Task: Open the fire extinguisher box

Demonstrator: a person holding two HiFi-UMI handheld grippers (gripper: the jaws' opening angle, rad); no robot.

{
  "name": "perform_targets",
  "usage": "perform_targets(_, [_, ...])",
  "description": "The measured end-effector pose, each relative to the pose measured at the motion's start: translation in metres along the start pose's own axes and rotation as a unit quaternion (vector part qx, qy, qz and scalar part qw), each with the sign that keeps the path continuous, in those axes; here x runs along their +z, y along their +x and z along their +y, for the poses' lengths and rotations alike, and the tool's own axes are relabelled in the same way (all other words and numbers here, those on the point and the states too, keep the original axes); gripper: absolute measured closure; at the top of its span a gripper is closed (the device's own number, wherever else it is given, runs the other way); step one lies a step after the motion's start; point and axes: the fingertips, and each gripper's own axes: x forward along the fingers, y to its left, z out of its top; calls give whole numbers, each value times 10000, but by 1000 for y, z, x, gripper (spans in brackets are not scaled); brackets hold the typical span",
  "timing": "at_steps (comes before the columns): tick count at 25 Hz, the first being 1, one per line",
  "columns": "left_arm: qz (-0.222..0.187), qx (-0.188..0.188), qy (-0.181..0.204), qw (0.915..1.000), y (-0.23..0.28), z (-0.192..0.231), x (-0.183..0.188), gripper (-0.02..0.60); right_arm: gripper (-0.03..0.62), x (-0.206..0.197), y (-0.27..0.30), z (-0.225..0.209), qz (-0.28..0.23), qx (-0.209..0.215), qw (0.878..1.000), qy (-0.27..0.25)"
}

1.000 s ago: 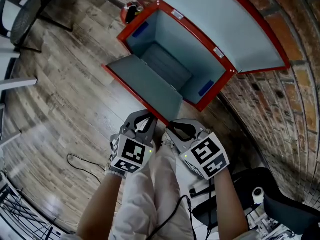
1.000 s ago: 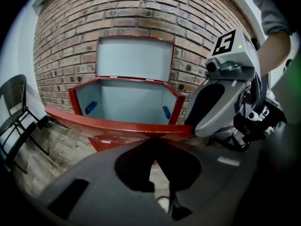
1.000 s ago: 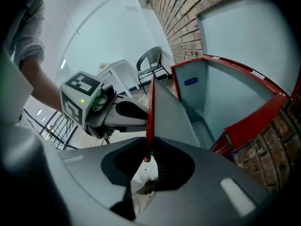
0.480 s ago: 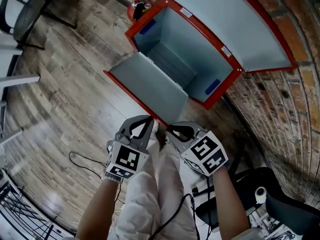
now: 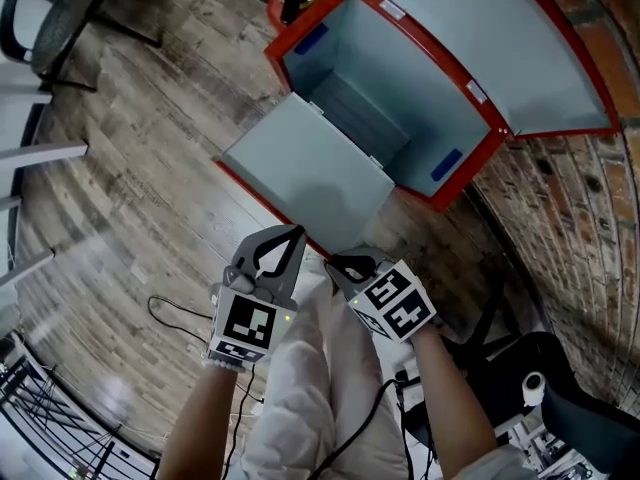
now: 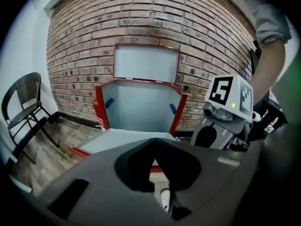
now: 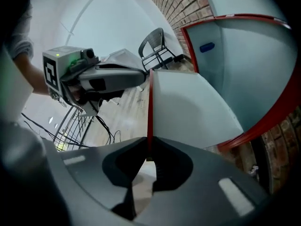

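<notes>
Swinging lower than a second ago, the front door [image 5: 305, 173] of the fire extinguisher box [image 5: 400, 98] on the floor [image 5: 150, 168] is pinched at its red edge by the right gripper [image 5: 337, 262], jaws just squeezed tighter. The left gripper [image 5: 296, 232] is held closed, empty. Looks nearly opened.

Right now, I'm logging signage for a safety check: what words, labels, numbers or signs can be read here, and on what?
No text here is readable.
Two white labels on the fire extinguisher box rim: too small to read.
Marker cubes: black-and-white square patterns, no words.
Door, inside face: blank.
Red extinguisher beside the box: print too small to tell.
</notes>
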Motion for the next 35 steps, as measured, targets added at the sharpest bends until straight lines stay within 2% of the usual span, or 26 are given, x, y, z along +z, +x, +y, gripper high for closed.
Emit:
perform_targets(6, [-44,169,-137,9998,0,12,-11,580,554,-27,47,-2,536,7,9985,-105])
perform_targets(11, [38,220,-324,9992,6,18,-35,580,556,-45,77,-13,849,-66,9962,-177])
perform_targets(17, [142,237,-416,9988,19,26,-64,580,560,-63,115,-41,1184,-522,9913,-256])
perform_targets(24, [-8,298,-514,9982,33,38,-78,580,563,-86,155,-87,1535,-1554,9752,-344])
perform_targets(29, [57,346,-608,9975,44,40,-92,580,565,-98,170,-117,1577,-2151,9627,-454])
perform_targets(31, [27,356,-627,9974,47,41,-94,580,542,-99,174,-123,1554,-2238,9610,-461])
perform_targets(33, [-14,363,-601,9975,48,42,-94,580,493,-98,177,-122,1519,-2168,9631,-477])
perform_targets(35, [0,359,-557,9978,46,43,-93,580,484,-97,177,-117,1505,-2032,9663,-480])
